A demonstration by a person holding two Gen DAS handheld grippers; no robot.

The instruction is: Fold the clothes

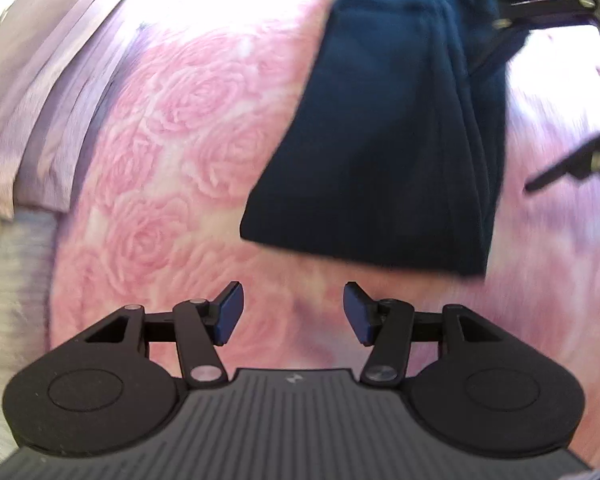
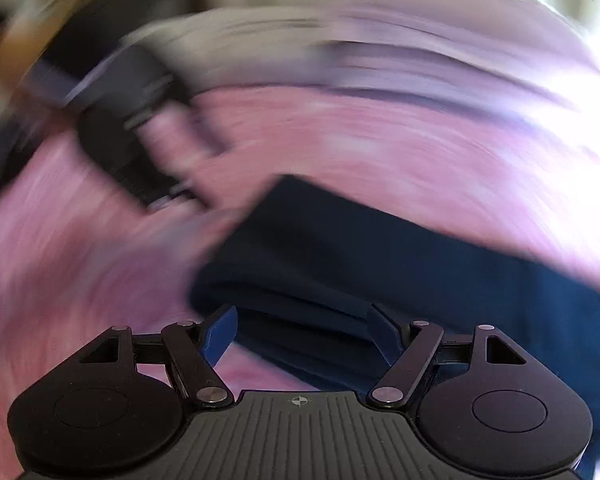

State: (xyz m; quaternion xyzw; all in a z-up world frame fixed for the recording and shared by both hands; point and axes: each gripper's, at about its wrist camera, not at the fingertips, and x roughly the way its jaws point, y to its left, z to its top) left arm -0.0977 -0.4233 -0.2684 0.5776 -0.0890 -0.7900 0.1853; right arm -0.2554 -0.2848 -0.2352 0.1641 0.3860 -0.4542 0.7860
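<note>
I see a dark blue garment (image 1: 388,128) lying on the pink rose-print bedspread (image 1: 172,128) as a long, flat, layered strip. My left gripper (image 1: 293,312) hovers just short of the garment's near end, jaws wide, holding nothing. My right gripper (image 2: 302,334), also wide and empty, hangs over the garment. It looks partly folded; a further fold may remain.

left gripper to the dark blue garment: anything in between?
Nothing. In the left wrist view, only bare pink rose-patterned blanket separates the open left gripper from the folded dark blue garment.
</note>
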